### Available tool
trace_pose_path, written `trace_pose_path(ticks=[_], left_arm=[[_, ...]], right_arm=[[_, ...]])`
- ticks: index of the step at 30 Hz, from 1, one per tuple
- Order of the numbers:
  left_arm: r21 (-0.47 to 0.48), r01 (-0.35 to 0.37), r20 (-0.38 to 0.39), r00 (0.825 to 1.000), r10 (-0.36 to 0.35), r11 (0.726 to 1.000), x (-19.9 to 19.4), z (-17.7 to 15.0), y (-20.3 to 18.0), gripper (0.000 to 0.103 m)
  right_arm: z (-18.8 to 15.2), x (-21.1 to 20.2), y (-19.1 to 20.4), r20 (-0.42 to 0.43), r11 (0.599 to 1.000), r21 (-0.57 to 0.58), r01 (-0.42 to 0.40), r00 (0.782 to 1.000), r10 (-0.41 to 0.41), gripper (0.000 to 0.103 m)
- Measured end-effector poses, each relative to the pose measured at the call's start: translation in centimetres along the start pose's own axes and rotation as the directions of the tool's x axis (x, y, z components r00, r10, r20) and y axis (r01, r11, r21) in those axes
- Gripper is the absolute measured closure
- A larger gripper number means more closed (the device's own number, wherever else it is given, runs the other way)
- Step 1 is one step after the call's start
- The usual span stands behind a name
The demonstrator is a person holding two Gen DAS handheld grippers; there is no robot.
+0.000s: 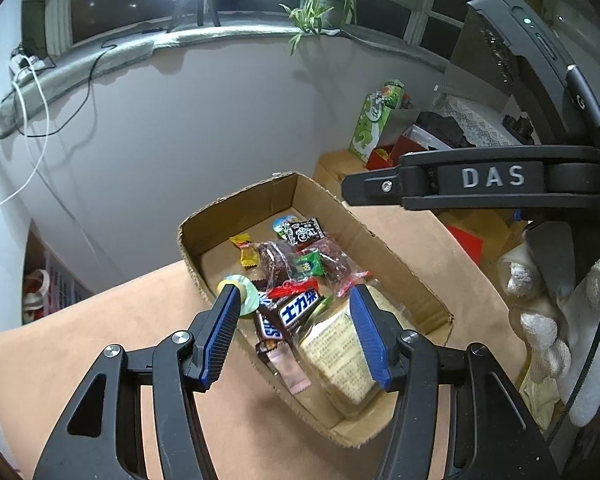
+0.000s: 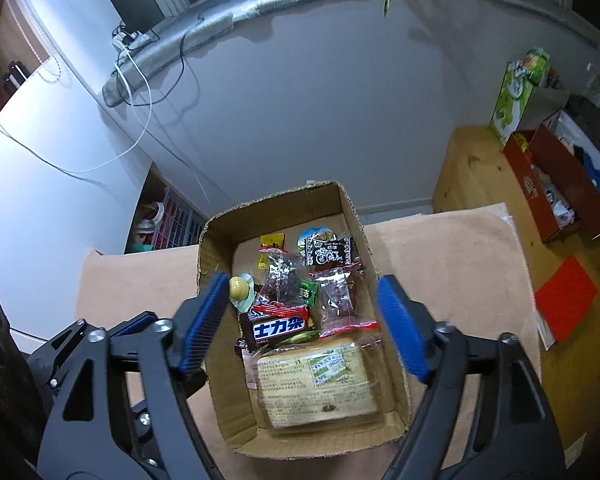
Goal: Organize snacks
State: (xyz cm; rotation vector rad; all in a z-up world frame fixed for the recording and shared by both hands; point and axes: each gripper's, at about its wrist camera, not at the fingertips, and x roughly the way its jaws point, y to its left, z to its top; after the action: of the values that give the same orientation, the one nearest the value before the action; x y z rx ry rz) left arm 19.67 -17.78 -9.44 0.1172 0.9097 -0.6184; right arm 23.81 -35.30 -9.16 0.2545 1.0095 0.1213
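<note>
Now left gripper and right gripper both above open brown cardboard box at frame centre, fingers apart, nothing held; wrapped snacks inside.

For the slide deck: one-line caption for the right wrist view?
Right gripper open above a cardboard box of wrapped snacks, chocolate bar in the middle.
</note>
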Motion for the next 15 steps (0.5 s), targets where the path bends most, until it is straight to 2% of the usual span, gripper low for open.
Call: trace_pose_path(ticks=[15], left_arm=[[-0.052, -0.064, 0.06, 0.996, 0.067, 0.997, -5.6, -1.4, -0.4, 0.047]], right_arm=[[-3.8, -5.1, 1.0, 0.082, 0.997, -0.06, 0.051, 0.996, -0.046, 0.02]])
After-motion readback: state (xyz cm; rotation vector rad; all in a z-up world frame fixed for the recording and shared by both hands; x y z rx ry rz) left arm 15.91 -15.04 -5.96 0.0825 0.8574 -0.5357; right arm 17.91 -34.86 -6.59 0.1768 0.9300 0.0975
